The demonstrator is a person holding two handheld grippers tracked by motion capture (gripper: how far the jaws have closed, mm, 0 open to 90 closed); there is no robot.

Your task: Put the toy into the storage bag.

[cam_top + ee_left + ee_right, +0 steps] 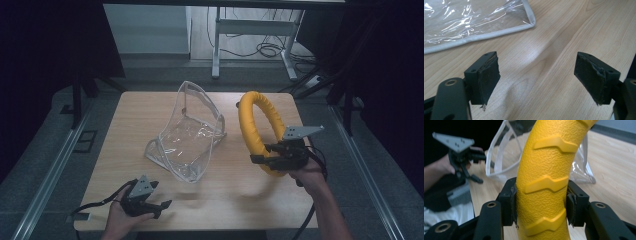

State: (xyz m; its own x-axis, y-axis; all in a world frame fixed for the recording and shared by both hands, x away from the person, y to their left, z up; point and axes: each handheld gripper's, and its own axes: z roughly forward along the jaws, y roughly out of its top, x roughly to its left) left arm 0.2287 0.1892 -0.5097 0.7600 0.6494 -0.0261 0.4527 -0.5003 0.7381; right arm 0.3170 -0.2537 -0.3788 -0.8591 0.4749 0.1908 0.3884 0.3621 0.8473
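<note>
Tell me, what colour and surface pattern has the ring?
The ring is yellow, with a pebbled texture and raised zigzag ridges, best seen in the right gripper view.

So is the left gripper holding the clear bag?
No, the left gripper is open with bare table between its jaws, and the bag lies beyond them.

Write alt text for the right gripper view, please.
The right gripper clamps a yellow textured rubber ring between its black jaws. Behind stand a clear plastic bag on the wooden table and the left gripper.
</note>
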